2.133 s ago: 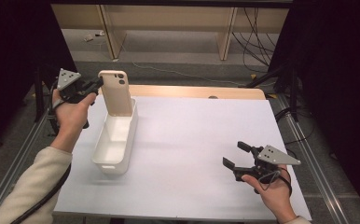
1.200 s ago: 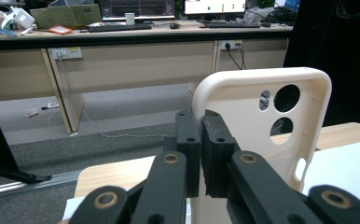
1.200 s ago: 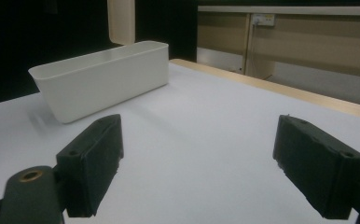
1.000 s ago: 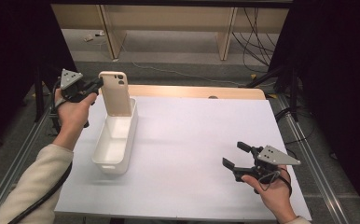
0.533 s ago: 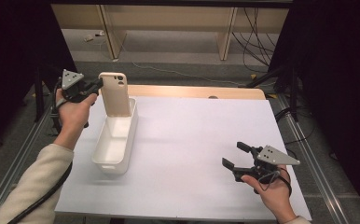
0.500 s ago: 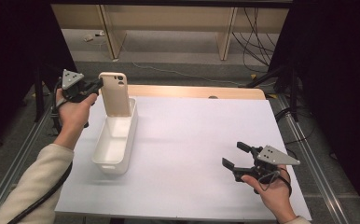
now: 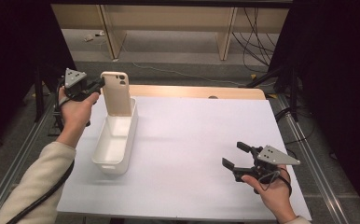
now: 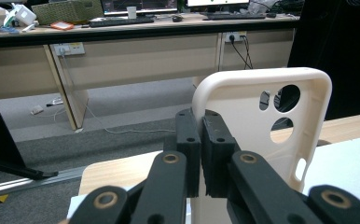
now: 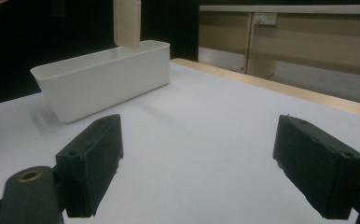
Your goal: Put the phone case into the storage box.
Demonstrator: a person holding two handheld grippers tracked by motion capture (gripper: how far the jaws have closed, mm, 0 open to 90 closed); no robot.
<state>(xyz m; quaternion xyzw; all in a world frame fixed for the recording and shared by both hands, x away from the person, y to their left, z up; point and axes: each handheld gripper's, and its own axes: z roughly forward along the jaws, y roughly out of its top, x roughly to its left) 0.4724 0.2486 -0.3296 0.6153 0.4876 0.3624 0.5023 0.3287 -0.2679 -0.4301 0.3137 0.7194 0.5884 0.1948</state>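
Observation:
A cream phone case (image 7: 116, 94) hangs upright over the far end of a white oblong bin (image 7: 115, 139). My left gripper (image 7: 100, 84) is shut on the case's left edge. In the left gripper view the case (image 8: 266, 126) shows its camera cut-outs, and the black jaws pinch its rim at the left gripper (image 8: 201, 140). My right gripper (image 7: 235, 156) rests low over the table's near right part, open, nothing between its jaws. The right gripper view has the right gripper (image 9: 199, 168) wide apart, the bin (image 9: 103, 77) beyond, and the case's lower end (image 9: 127, 21) above the bin's far end.
The white table top (image 7: 201, 140) has a wooden strip (image 7: 201, 91) along its far edge. Metal rails run down both sides. Beyond the table lie desks, cables and floor.

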